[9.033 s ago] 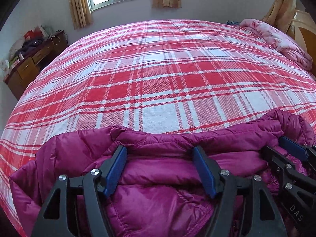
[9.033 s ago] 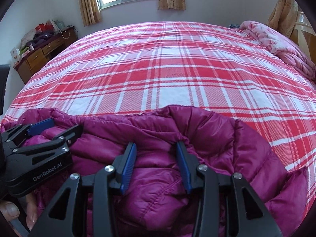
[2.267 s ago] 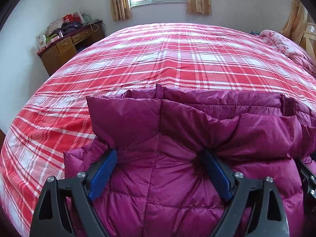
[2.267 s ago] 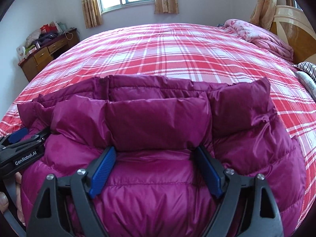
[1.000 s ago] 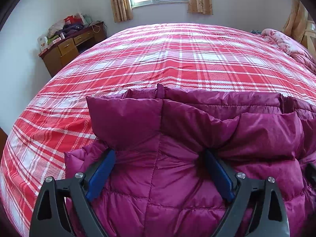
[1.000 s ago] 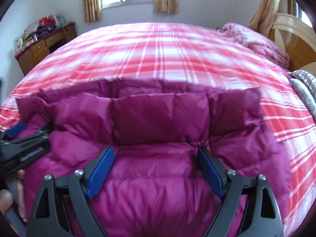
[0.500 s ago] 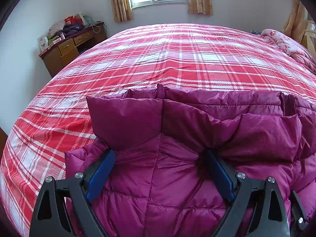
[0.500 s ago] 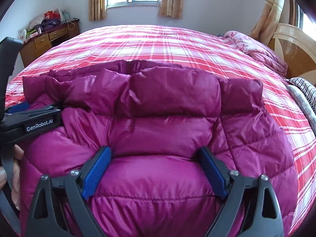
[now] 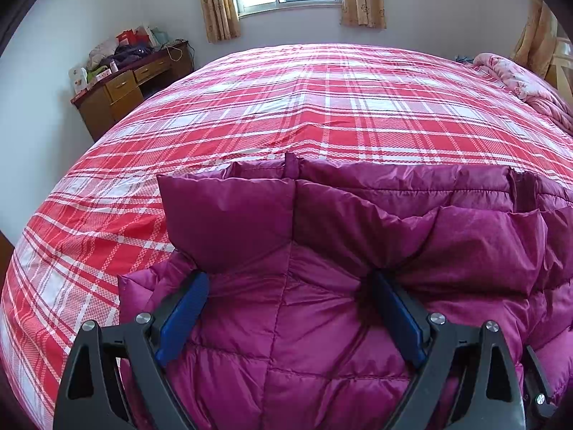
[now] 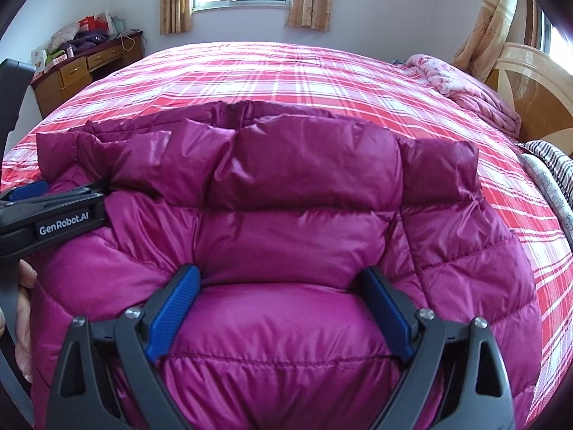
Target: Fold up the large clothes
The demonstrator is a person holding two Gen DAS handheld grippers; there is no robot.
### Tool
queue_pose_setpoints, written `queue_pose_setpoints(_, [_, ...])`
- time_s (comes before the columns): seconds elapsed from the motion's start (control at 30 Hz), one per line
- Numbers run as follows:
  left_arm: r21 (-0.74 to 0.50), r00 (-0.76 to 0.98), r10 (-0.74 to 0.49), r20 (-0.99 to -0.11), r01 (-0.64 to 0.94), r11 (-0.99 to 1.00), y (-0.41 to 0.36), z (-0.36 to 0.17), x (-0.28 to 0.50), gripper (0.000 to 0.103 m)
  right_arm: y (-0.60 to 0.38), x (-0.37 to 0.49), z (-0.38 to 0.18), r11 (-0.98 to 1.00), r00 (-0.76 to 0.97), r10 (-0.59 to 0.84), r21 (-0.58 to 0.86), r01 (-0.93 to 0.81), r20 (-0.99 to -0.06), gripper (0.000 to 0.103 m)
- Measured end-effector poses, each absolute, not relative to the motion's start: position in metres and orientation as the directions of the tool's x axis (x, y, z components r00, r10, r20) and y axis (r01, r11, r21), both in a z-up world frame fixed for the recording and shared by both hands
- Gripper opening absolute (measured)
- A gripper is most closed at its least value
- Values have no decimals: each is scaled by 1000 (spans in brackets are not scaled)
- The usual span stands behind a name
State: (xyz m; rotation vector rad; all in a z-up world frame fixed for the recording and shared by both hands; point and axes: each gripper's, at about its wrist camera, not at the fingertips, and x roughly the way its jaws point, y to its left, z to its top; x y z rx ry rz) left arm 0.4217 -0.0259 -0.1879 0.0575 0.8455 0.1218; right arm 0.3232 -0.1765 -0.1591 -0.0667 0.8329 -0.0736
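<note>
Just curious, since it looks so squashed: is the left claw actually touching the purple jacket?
Touching. In the left wrist view, the left gripper stands wide open, and the jacket bulges between its blue pads, puckering where they press in.

I see a glossy, smooth quilted puffer jacket (image 10: pixel 293 222) in magenta nylon-like cloth. Under it, the plaid bedspread (image 9: pixel 358 107) looks like matt woven cloth. My right gripper (image 10: pixel 279 308) is matt black plastic with ribbed blue pads (image 10: pixel 172 311) and shiny metal screws. The desk (image 9: pixel 132 86) is varnished wood.

"GenRobot.AI" in white on the left hand-held gripper (image 10: pixel 21 193)
</note>
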Motion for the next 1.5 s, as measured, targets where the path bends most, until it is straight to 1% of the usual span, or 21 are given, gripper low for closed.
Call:
queue_pose_setpoints(0.13, [85,640,116,-759,-79,993,-23,-181,413,93,-176,323,-160,995,672,-92,-87,40,-735,93])
queue_pose_setpoints(0.27, [128,696,135,-705,-63,990,-27,-160,375,93,-177,323,-160,996,675,-90,-84,42,-732,93])
queue_pose_setpoints(0.33, [125,731,90,-676,-6,992,-33,-153,351,93,-178,320,-159,996,678,-83,-77,40,-730,93])
queue_pose_setpoints(0.37, [152,731,96,-675,11,988,-38,-157,346,93,-178,317,-156,997,679,-80,-74,39,-730,93])
queue_pose_setpoints(0.43, [225,727,141,-672,20,974,-45,-171,343,93,-178,305,-150,996,691,-83,-75,41,-718,93])
queue_pose_setpoints(0.5, [211,749,139,-648,2,977,-42,-180,342,94,-179,279,-140,997,725,-71,-42,58,-685,93])
queue_pose_setpoints(0.6, [197,745,136,-653,-7,980,-40,-181,344,94,-180,242,-133,996,752,-89,-37,86,-653,93])
queue_pose_setpoints(0.67, [193,741,134,-658,-7,981,-37,-177,340,94,-180,222,-133,996,757,-68,-7,83,-650,93])
queue_pose_setpoints(0.77, [134,740,110,-663,-27,991,-12,-162,316,94,-174,196,-134,997,773,-68,-26,67,-631,94])
queue_pose_setpoints(0.83, [116,762,123,-636,-63,991,8,-153,292,94,-168,185,-140,997,780,-82,-59,57,-620,94])
queue_pose_setpoints(0.9, [108,762,157,-629,-115,988,33,-150,269,94,-168,183,-150,996,778,-88,-64,61,-621,95])
queue_pose_setpoints(0.93, [94,748,177,-639,-152,984,48,-152,259,94,-167,183,-162,996,771,-88,-55,68,-631,95])
queue_pose_setpoints(1.0, [41,714,181,-677,-210,977,73,-159,246,94,-166,182,-174,994,792,-111,-72,84,-601,97])
queue_pose_setpoints(1.07, [-74,680,111,-725,-238,968,94,-171,231,94,-162,182,-174,992,796,-126,-92,89,-592,98])
queue_pose_setpoints(1.13, [-158,670,57,-740,-255,954,100,-177,222,94,-161,184,-173,992,789,-122,-92,84,-602,98])
queue_pose_setpoints(1.2, [-220,669,-14,-744,-225,949,93,-181,219,94,-163,188,-171,993,782,-112,-91,71,-613,99])
queue_pose_setpoints(1.3, [-242,650,-45,-758,-217,946,80,-190,221,94,-169,191,-162,997,772,-77,-54,56,-631,100])
queue_pose_setpoints(1.37, [-242,663,-44,-747,-210,947,72,-191,216,94,-175,189,-160,998,778,-63,-34,53,-625,95])
queue_pose_setpoints(1.43, [-262,675,-79,-733,-173,949,65,-190,214,86,-171,189,-164,997,784,-75,-67,44,-616,95])
queue_pose_setpoints(1.47, [-266,674,-87,-734,-167,950,63,-191,215,86,-168,189,-169,996,787,-81,-79,41,-611,96])
queue_pose_setpoints(1.5, [-267,683,-86,-725,-164,950,61,-190,216,83,-169,189,-173,996,790,-79,-73,43,-608,97])
